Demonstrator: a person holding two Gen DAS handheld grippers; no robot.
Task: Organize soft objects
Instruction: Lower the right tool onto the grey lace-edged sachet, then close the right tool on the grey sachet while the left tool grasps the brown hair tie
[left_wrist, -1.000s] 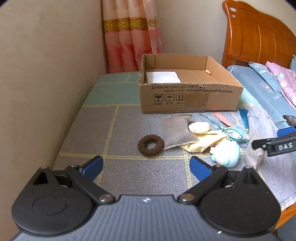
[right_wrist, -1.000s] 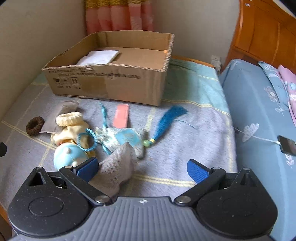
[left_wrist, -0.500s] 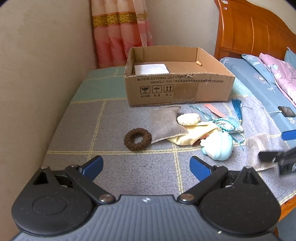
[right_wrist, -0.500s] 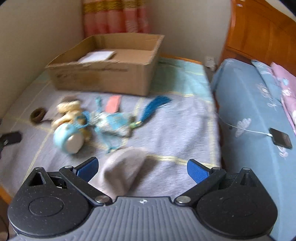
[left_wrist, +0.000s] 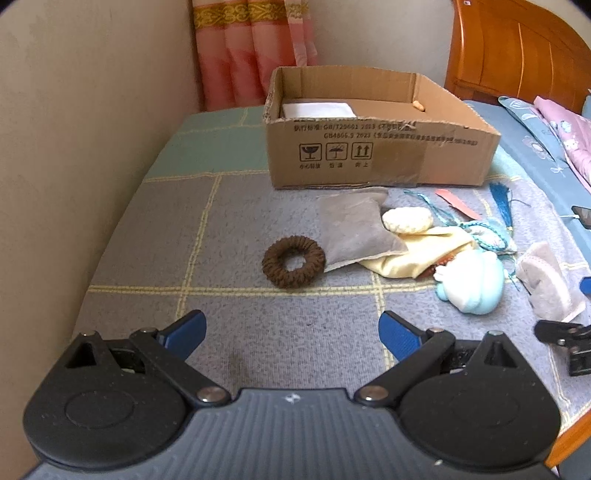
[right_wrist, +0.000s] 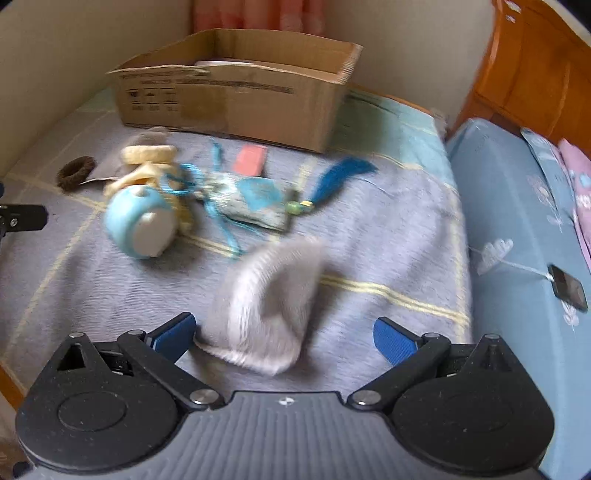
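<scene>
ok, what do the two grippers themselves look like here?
Both match: left gripper and right gripper have black linkage arms, round black pivot housings, silver pins, a ribbed grey body with a small logo, and blue fingertip pads. No cables or sleeves visible.

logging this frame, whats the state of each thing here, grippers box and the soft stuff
left gripper: open, empty
right gripper: open, grey sock between the fingers, not clamped
cardboard box: open top, white folded item inside
brown scrunchie: flat on blanket, apart from the rest
grey pouch: lying flat, partly over yellow cloth
blue plush toy: tipped on its side
grey sock: crumpled, blurred
</scene>
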